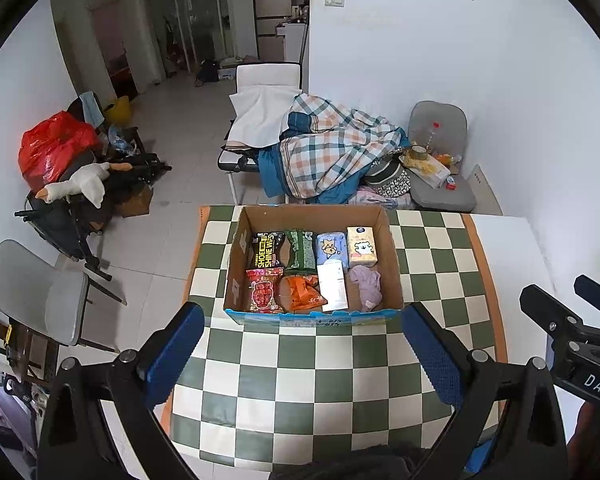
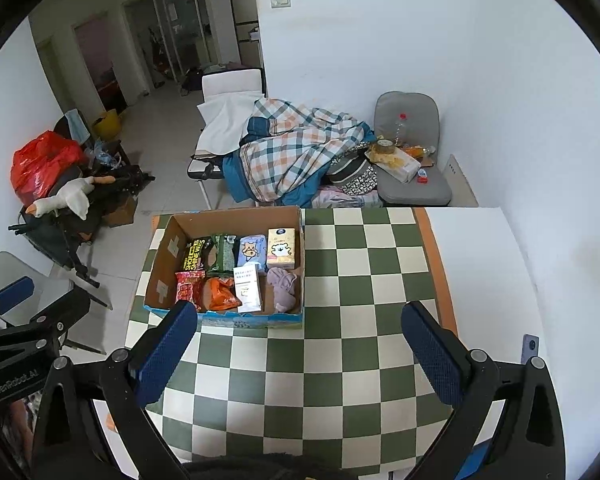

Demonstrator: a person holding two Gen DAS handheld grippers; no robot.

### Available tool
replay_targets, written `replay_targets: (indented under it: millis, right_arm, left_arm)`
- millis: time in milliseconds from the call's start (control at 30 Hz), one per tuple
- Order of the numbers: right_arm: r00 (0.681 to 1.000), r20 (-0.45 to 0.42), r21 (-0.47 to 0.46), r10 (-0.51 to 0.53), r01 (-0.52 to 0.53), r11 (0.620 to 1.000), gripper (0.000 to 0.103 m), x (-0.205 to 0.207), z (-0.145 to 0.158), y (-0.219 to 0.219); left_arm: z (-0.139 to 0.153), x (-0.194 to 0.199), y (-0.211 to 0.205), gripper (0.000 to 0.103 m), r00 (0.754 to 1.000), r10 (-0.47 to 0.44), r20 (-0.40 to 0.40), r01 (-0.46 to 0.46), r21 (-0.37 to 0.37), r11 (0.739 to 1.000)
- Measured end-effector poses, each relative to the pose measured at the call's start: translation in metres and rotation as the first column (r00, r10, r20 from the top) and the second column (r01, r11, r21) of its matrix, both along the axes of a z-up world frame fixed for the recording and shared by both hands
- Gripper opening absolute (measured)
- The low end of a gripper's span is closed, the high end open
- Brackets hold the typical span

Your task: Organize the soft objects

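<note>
Your left gripper (image 1: 302, 354) hangs spread wide over the checked cloth (image 1: 300, 392), nothing between its blue pads (image 1: 172, 354). Ahead of it sits the cardboard box (image 1: 394, 264) with 8 soft items in 2 rows. Far row, left to right: a black shoe-wipes pack (image 1: 266, 250), a green pack (image 1: 300, 250), a blue tissue pack (image 1: 332, 248), a cream tissue pack (image 1: 362, 247). Near row: a red pack (image 1: 264, 290), an orange pack (image 1: 302, 292), a white pack (image 1: 333, 285), a lilac cloth (image 1: 366, 285). Your right gripper (image 2: 300, 352) is likewise spread and empty, with the box ahead and to its left.
</note>
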State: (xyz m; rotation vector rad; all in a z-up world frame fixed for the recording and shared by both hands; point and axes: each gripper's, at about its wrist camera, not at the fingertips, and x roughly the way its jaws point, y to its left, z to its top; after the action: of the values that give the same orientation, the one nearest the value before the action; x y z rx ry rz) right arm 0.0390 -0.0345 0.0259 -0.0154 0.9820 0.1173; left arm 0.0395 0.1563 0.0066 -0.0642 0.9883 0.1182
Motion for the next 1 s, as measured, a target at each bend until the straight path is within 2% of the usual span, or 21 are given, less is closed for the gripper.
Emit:
replay_targets:
  millis: [1000]
  right_arm:
    - [0.999, 0.03, -0.043, -0.015, 0.017, 0.999, 0.103, 0.0073, 0.0067, 0.004]
  left_arm:
    - [0.0063, 0.0015, -0.0004, 0.102, 0.999, 0.041, 0.014, -0.041, 0.015, 0.999]
